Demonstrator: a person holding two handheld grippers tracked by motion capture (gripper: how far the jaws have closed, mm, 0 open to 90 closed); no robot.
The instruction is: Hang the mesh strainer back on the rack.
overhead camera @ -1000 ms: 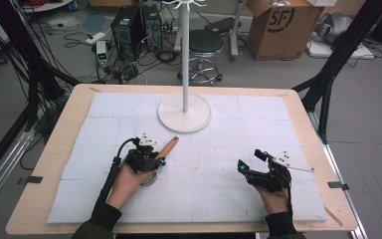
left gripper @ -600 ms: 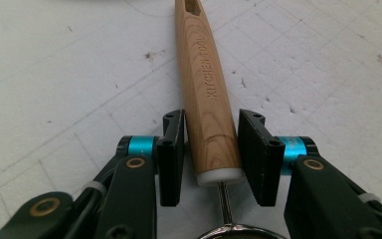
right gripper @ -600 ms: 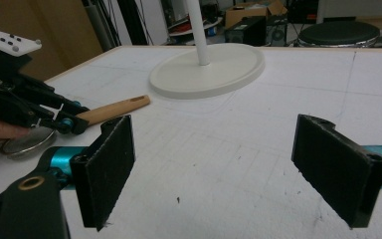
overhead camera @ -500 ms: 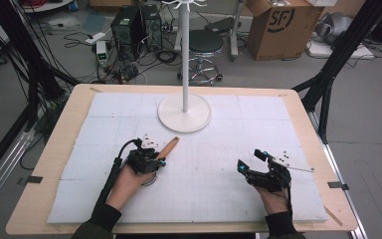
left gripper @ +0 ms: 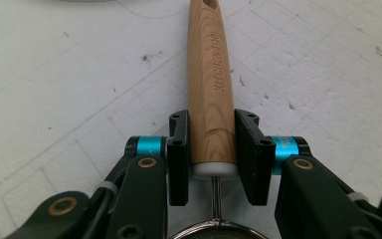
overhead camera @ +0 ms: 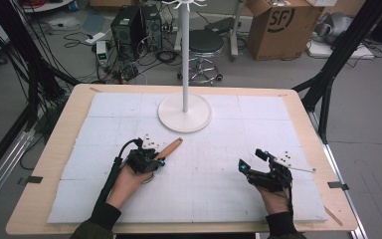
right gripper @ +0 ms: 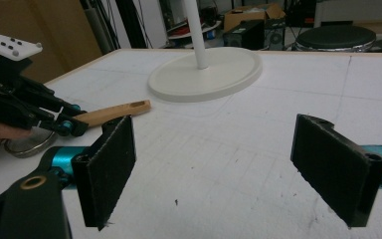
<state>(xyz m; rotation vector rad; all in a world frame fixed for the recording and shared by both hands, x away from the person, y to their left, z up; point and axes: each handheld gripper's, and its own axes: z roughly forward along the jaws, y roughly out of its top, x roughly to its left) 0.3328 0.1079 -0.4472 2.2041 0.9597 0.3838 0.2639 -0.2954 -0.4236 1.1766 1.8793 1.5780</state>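
A small metal strainer with a light wooden handle (overhead camera: 170, 147) lies on the white mat left of centre, its handle pointing up and right toward the stand. My left gripper (overhead camera: 154, 159) is shut on the handle (left gripper: 211, 89) near its lower end, both pads pressed against the wood. Just behind the jaws sits the strainer's wire ring (left gripper: 214, 232), partly under the hand. My right gripper (overhead camera: 251, 160) rests low over the mat at the right, open, with nothing between its pads (right gripper: 107, 164). From the right gripper view the handle (right gripper: 114, 112) and ring (right gripper: 25, 145) appear at the left.
A white stand with a round base (overhead camera: 185, 119) and a tall pole (overhead camera: 184, 50) occupies the back middle of the mat (overhead camera: 219, 199). The wooden table edge (overhead camera: 45, 189) frames the mat. Beyond the table are a stool, a box and cables on the floor.
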